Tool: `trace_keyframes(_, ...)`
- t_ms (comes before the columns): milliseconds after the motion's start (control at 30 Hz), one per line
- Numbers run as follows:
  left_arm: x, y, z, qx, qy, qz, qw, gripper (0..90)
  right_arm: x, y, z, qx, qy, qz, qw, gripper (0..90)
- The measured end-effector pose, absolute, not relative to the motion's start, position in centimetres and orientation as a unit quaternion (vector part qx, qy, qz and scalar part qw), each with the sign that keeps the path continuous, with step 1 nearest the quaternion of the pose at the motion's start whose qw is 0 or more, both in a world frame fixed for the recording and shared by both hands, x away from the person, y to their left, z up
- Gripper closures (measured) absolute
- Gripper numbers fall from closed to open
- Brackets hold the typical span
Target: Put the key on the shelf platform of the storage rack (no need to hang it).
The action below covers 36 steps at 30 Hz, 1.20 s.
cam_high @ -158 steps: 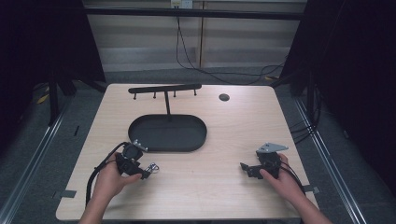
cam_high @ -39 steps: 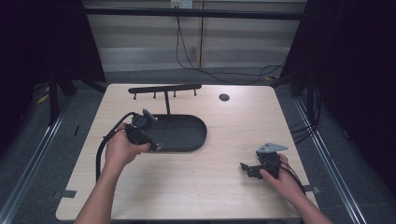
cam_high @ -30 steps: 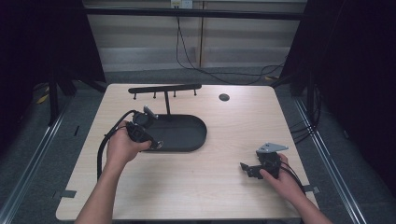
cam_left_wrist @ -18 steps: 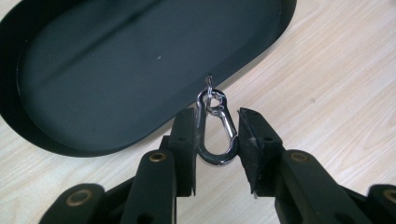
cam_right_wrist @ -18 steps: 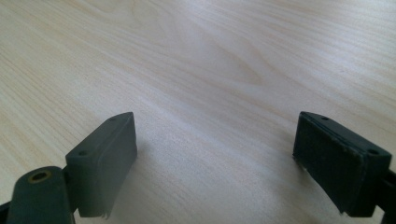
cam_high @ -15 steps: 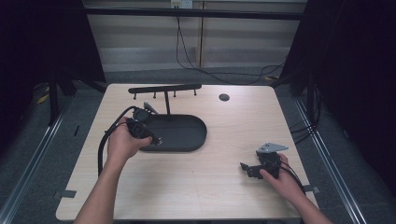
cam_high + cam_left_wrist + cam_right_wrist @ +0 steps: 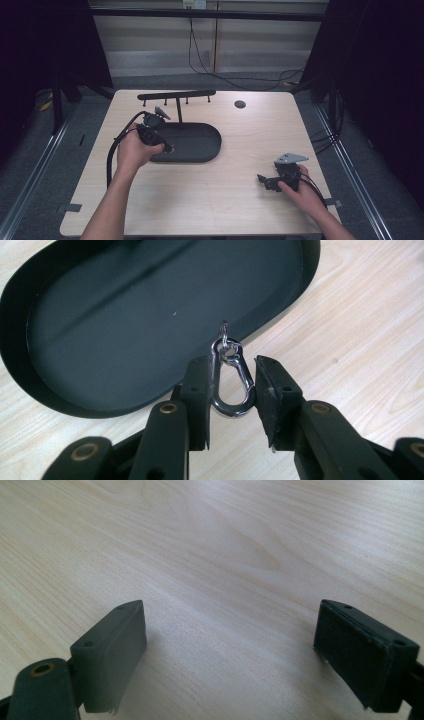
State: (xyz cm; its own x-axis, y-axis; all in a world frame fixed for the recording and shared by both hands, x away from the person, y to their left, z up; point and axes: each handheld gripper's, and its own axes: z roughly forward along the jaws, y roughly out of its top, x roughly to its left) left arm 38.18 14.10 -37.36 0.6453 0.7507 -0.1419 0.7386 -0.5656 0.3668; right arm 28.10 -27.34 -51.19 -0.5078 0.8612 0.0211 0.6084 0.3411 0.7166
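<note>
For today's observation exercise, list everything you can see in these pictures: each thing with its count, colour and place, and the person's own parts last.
Table: one, light wood, under everything.
Tray: one, black, oval, left of the table's middle.
Rack: one, black, a bar with small pegs on a post, at the tray's far edge.
Round disc: one, dark, far side of the table, right of the rack.
Snap hook: one, shiny silver, with a small ring at its tip, clamped between the left gripper's jaws over the tray's near rim.
Left gripper: one, black, shut on the snap hook.
Right gripper: one, black, jaws wide open with nothing between them, low over bare table at the near right.
Hands: two, one on each gripper.
</note>
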Motion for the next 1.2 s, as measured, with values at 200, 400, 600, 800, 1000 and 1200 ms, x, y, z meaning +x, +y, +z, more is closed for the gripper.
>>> trace_keyframes(200,38.6,14.1,-37.6,0.881,0.428,0.017,0.202,68.1,28.1,-27.3,-51.2,0.460,0.798,0.343,0.185,12.9)
trace_keyframes(400,39.0,14.1,-37.5,0.880,0.431,0.020,0.200,68.1,28.1,-27.3,-51.2,0.461,0.798,0.343,0.184,12.9)
trace_keyframes(600,39.4,14.2,-37.7,0.875,0.439,0.022,0.204,68.1,28.1,-27.3,-51.2,0.461,0.798,0.343,0.185,12.9)
trace_keyframes(800,39.7,14.1,-38.1,0.874,0.441,0.023,0.205,68.1,28.1,-27.3,-51.2,0.461,0.798,0.343,0.184,12.9)
trace_keyframes(1000,40.1,14.1,-38.4,0.871,0.445,0.029,0.206,68.1,28.1,-27.3,-51.2,0.461,0.798,0.343,0.184,12.9)
trace_keyframes(1200,40.4,14.1,-38.8,0.870,0.448,0.029,0.205,68.1,28.1,-27.3,-51.2,0.461,0.798,0.343,0.184,12.9)
